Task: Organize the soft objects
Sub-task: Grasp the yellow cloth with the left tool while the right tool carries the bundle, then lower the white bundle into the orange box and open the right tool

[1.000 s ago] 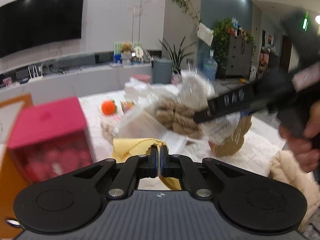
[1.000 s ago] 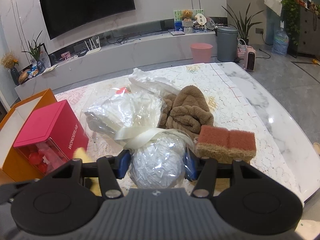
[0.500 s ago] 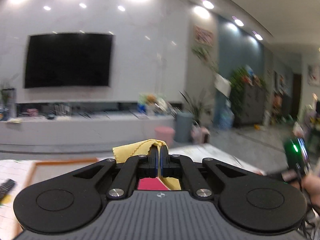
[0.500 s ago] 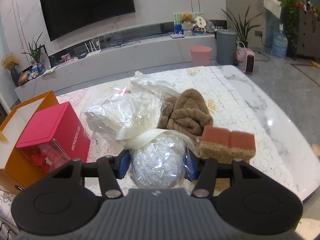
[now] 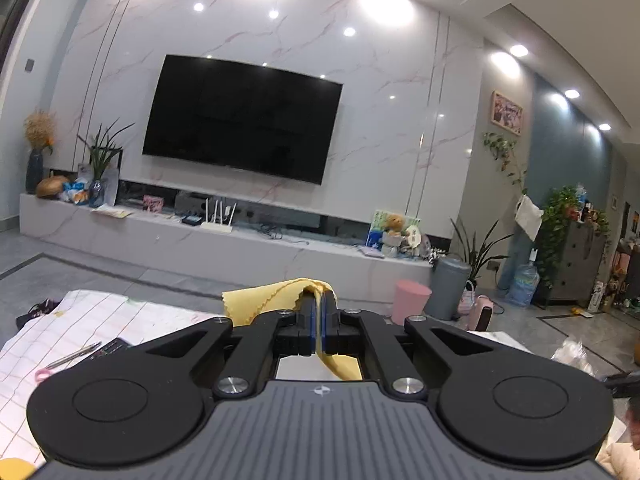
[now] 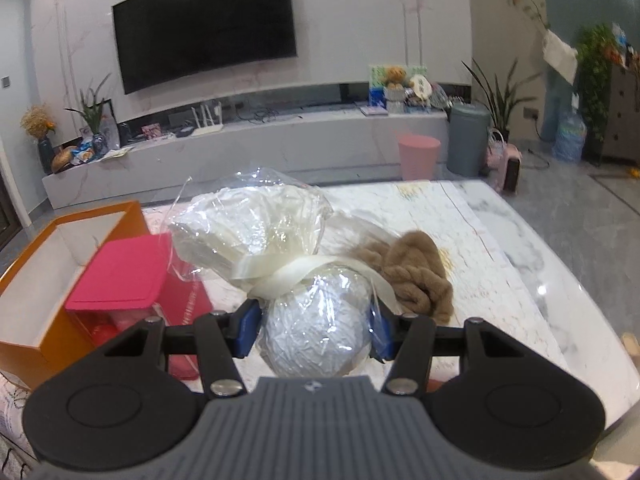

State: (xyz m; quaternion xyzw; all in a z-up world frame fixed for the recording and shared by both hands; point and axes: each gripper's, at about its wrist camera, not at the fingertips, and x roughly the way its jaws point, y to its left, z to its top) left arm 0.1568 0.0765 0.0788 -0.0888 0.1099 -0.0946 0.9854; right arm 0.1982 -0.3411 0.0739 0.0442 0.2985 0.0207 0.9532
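Between L gripper (image 5: pixel 319 322) pads, yellow cloth (image 5: pixel 276 298) pinched

Pink box (image 6: pixel 124 276) blocks orange box (image 6: pixel 52 264), table's (image 6: pixel 520 240) right side open

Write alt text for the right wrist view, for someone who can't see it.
The right gripper is closed on a cellophane-wrapped white ball tied with cream ribbon, above a marble table. An orange box, pink box and brown plush sit beyond.

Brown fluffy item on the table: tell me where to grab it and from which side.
Pinch the raised top fold of the brown fluffy item from above. It lies slumped in rolled ridges on the table, so a ridge probably gives the pads something to close on; its left side is crowded by the wrapped bundle.
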